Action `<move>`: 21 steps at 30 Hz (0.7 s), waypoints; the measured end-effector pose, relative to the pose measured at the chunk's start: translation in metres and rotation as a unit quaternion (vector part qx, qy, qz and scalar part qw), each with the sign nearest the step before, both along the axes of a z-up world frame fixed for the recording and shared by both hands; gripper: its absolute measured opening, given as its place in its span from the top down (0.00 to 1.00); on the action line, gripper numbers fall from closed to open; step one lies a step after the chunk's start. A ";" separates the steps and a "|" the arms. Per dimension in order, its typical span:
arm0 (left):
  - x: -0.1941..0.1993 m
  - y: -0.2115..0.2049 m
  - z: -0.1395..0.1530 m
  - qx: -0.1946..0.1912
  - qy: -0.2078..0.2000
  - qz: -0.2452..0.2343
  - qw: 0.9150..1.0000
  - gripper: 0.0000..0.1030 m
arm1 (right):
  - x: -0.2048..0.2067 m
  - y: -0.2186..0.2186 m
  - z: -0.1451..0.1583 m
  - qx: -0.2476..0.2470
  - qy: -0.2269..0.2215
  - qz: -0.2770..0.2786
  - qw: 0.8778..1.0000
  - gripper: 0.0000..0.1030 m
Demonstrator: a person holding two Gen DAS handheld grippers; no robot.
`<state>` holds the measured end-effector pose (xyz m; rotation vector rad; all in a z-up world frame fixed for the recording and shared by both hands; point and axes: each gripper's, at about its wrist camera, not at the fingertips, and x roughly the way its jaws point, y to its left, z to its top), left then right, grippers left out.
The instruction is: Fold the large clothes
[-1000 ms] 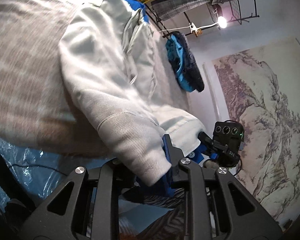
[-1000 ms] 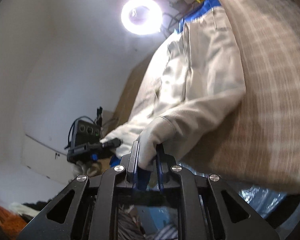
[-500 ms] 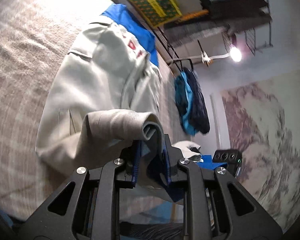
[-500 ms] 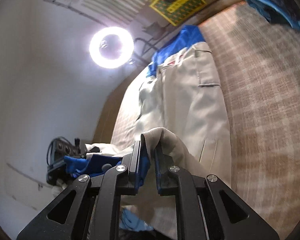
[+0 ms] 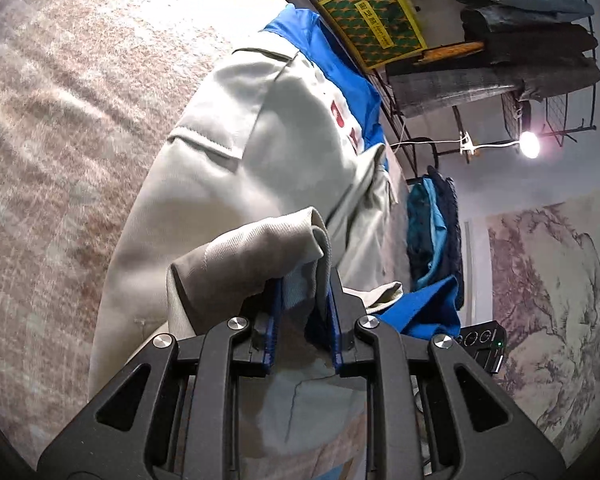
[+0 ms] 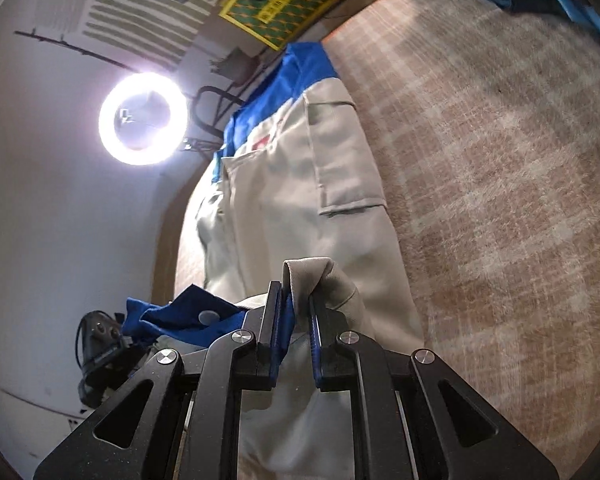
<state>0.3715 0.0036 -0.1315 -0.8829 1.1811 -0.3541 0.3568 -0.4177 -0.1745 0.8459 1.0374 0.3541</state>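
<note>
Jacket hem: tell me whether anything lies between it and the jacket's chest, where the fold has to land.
Nothing visible does. Both grippers, left and right, hold the hem over the jacket; its cream front ahead lies bare.

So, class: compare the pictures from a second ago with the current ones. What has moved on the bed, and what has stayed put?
Both grippers carried the jacket's lower edge from the near side of the bed up over its body toward the blue collar. The left gripper and right gripper kept their hold on the pale fabric throughout; nothing was released. The checked blanket and the jacket's upper half stayed where they were.
</note>
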 end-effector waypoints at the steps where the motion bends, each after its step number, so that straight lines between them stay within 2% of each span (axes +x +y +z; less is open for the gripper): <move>1: 0.001 -0.001 0.000 0.005 -0.001 0.000 1.000 0.81 | 0.000 0.000 0.001 -0.003 0.001 0.003 1.000 0.90; 4: 0.005 -0.002 0.001 0.022 -0.007 -0.003 1.000 0.77 | 0.004 -0.003 0.003 0.010 0.009 0.009 1.000 0.82; 5: 0.005 -0.001 0.003 0.027 -0.009 -0.003 1.000 0.73 | 0.004 -0.006 0.005 0.016 0.005 0.008 1.000 0.74; 6: 0.006 0.001 0.005 0.026 -0.012 0.000 1.000 0.64 | 0.004 -0.009 0.008 0.022 -0.001 0.004 1.000 0.68; 7: 0.007 0.004 0.008 0.019 -0.019 0.008 1.000 0.54 | 0.002 -0.014 0.012 0.029 -0.008 -0.005 1.000 0.51; 8: 0.007 0.009 0.012 0.015 -0.026 0.019 0.999 0.50 | 0.000 -0.021 0.018 0.042 -0.017 -0.017 0.999 0.40; 10: 0.004 0.018 0.019 0.012 -0.037 0.031 0.999 0.47 | -0.004 -0.030 0.026 0.061 -0.037 -0.022 0.997 0.40; 11: 0.005 0.022 0.023 0.015 -0.044 0.032 0.998 0.47 | -0.006 -0.033 0.031 0.054 -0.046 -0.019 0.997 0.40; 16: 0.000 0.038 0.024 0.053 -0.055 0.014 0.997 0.47 | -0.015 -0.029 0.041 -0.027 -0.064 0.034 0.997 0.43; 21: -0.014 0.037 -0.003 0.070 -0.027 -0.029 0.997 0.47 | -0.024 -0.011 0.024 -0.108 -0.057 0.097 0.988 0.43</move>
